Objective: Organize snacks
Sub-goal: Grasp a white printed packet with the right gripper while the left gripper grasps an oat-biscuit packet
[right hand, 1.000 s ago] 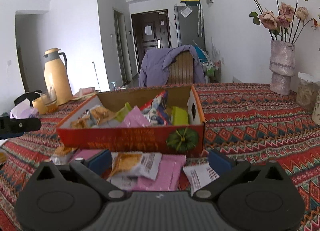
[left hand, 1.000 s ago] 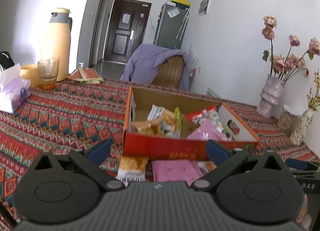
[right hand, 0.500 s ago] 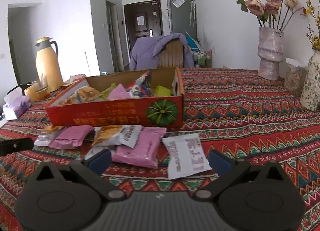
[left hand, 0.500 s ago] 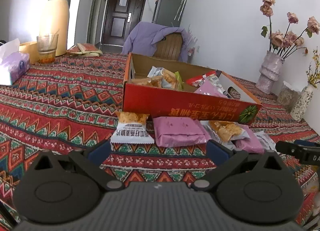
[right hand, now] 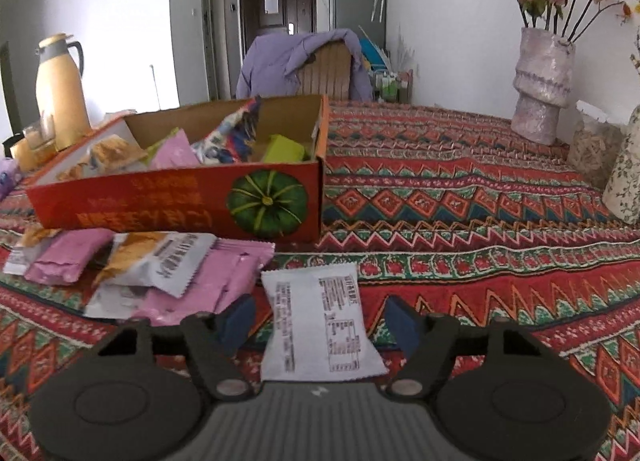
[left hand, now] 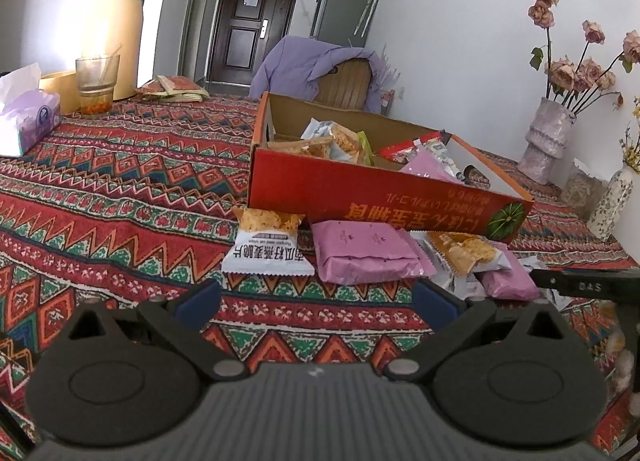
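Pick-up step, left to right: left gripper, jaws apart, empty; loose snack packets along the table's near edge before the red box; right gripper, jaws apart, straddles a white packet, apparently needing closure.

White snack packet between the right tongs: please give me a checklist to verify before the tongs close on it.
1. Right tongs open: ok, fingers stand apart.
2. White packet between the fingers: ok, it lies face down on the tablecloth.
3. Packet free of others: ok, the pink packet lies beside it, not on it.
4. Fingers low enough to grip: cannot tell.
5. Room in the red box: ok, there is a gap near the green packet.
6. Left tongs out of the way: ok, open and empty.
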